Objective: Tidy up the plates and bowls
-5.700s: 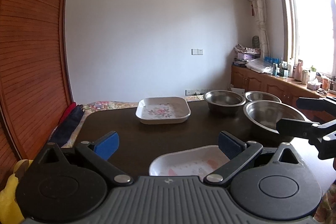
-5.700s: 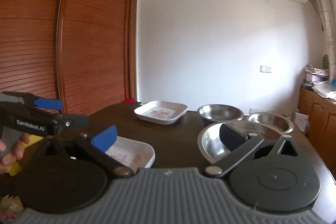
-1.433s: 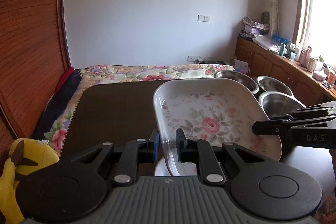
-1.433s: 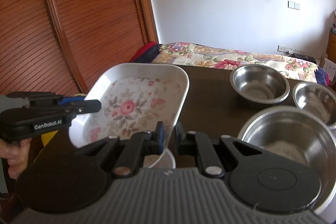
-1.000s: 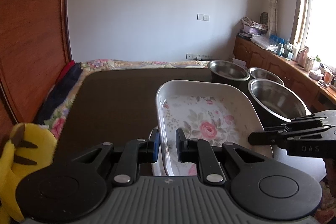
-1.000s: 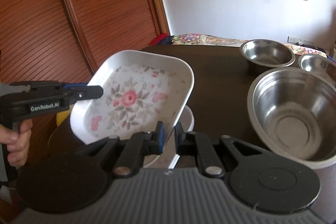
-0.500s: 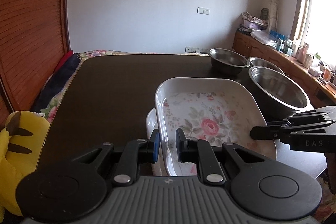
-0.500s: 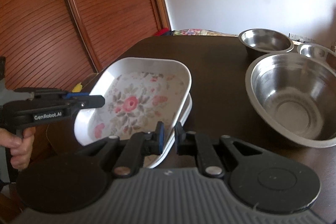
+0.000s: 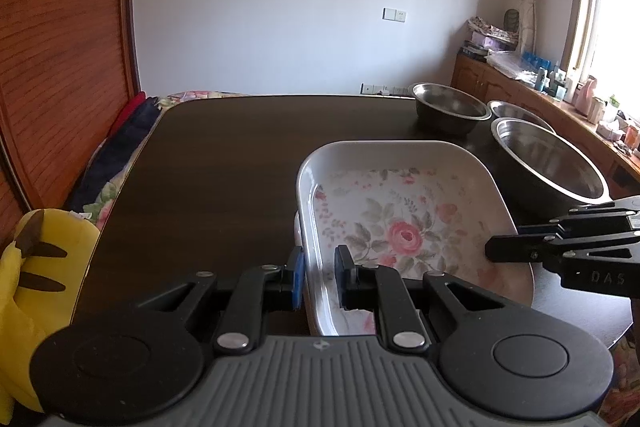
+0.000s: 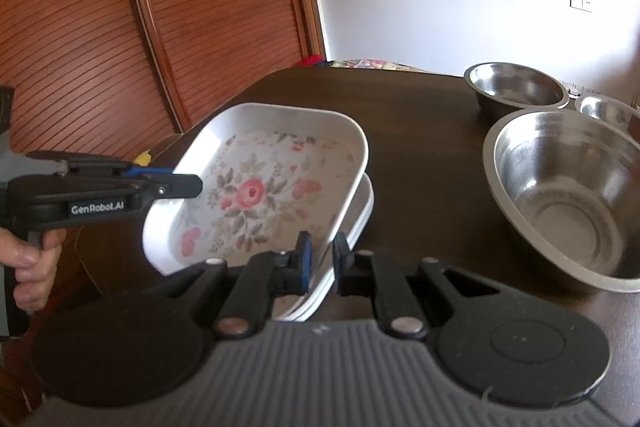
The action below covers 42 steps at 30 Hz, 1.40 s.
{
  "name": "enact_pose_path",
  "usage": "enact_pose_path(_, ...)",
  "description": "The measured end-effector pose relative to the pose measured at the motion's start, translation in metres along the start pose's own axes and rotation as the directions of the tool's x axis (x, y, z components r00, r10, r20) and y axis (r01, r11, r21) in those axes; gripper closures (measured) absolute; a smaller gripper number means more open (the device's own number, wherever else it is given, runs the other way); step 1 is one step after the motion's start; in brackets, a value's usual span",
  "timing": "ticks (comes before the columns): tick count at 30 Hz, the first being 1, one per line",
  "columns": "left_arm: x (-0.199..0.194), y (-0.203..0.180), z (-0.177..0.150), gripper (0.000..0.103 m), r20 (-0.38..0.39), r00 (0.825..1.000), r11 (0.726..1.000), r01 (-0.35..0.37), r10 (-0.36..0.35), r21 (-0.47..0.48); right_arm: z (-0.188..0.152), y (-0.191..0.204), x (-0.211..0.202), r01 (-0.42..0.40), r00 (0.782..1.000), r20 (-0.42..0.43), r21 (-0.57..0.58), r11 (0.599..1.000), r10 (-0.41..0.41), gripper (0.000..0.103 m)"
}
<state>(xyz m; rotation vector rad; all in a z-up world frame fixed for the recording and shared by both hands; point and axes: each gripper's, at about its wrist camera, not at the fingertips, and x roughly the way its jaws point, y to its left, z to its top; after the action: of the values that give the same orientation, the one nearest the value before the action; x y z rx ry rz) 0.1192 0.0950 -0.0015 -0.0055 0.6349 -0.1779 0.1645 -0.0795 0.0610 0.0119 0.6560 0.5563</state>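
While seating on the lower plate [image 10: 362, 211], gripping floral plate [image 9: 404, 215] by opposite rims, left gripper [image 9: 319, 277] and right gripper [image 10: 320, 261] both clenched, keeping it level for nesting.

The dark brown, glossy wooden counter [image 9: 224, 163] with rounded corners carries a white rectangular dish [image 10: 362, 211], seen only as a rim beneath the rose-patterned white dish [image 9: 400, 223] stacked over it; whether the upper one rests fully on it is hard to tell. Just right of that stack stands a large stainless-steel bowl [image 10: 568, 195]. Beyond the large bowl sit a medium steel bowl [image 10: 516, 89] and, to its right, a small steel bowl [image 10: 608, 111].
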Motion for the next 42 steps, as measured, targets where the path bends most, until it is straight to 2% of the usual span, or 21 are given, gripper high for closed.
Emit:
enact_pose_path(14, 0.004, 0.003, -0.002, 0.057, 0.014, 1.000, 1.000, -0.008, 0.008, -0.007, 0.004, 0.006, 0.002, 0.040, 0.999, 0.017, -0.033, 0.999, -0.040, 0.087)
enact_pose_path(21, -0.008, -0.004, 0.004, 0.057, 0.073, 0.997, 1.000, -0.018, 0.017, 0.025, 0.003, 0.004, -0.001, 0.056, 0.997, 0.053, -0.045, 0.997, -0.053, 0.087)
enact_pose_path(26, -0.021, -0.022, 0.005, 0.057, 0.149, 0.989, 0.996, -0.029, 0.017, 0.081, -0.001, 0.008, -0.022, 0.067, 0.990, 0.130, -0.060, 0.996, -0.059, 0.087)
enact_pose_path(28, -0.027, -0.029, 0.004, 0.056, 0.174, 0.985, 0.995, -0.023, 0.005, 0.099, -0.003, 0.011, -0.033, 0.101, 0.979, 0.183, -0.080, 0.992, -0.085, 0.087)
enact_pose_path(30, -0.032, -0.036, 0.004, 0.053, 0.189, 0.982, 0.995, -0.003, -0.016, 0.100, -0.006, 0.012, -0.044, 0.120, 0.971, 0.217, -0.085, 0.989, -0.100, 0.087)
enact_pose_path(32, -0.036, -0.043, 0.003, 0.041, 0.203, 0.978, 0.995, 0.024, -0.044, 0.095, -0.010, 0.010, -0.055, 0.130, 0.964, 0.243, -0.080, 0.988, -0.107, 0.087)
enact_pose_path(34, -0.040, -0.052, 0.002, 0.034, 0.222, 0.973, 0.994, 0.039, -0.061, 0.102, -0.015, 0.007, -0.064, 0.149, 0.956, 0.266, -0.077, 0.986, -0.124, 0.087)
enact_pose_path(42, -0.035, -0.093, 0.001, 0.026, 0.242, 0.962, 0.985, 0.094, -0.128, 0.147, -0.029, -0.020, -0.092, 0.221, 0.926, 0.319, -0.021, 0.975, -0.203, 0.086)
